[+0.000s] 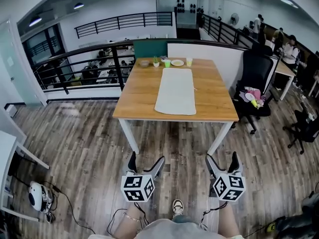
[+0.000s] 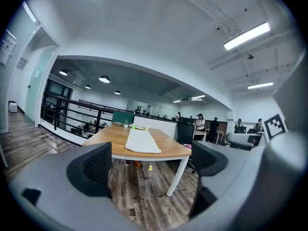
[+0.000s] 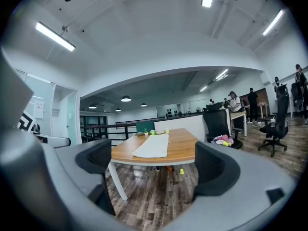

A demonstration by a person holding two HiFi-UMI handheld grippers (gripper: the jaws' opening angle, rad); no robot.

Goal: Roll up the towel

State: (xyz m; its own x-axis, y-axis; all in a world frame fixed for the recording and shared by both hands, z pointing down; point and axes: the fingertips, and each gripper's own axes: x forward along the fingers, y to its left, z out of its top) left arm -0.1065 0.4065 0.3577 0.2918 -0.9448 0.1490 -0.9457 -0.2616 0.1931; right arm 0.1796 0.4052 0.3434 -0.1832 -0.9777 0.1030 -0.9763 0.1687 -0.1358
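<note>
A pale towel (image 1: 176,90) lies flat and unrolled along the middle of a wooden table (image 1: 138,96), some way ahead of me. It also shows in the left gripper view as the towel (image 2: 141,141) and in the right gripper view as the towel (image 3: 154,146). Both grippers hang well short of the table, above the wooden floor. My left gripper (image 1: 145,164) is open with nothing between its jaws. My right gripper (image 1: 221,161) is open and empty as well.
Small cups and dishes (image 1: 168,62) stand at the table's far end. A black office chair (image 1: 254,83) with coloured items on its seat stands right of the table. A railing (image 1: 84,63) runs behind on the left. Cables (image 1: 75,214) lie on the floor at lower left.
</note>
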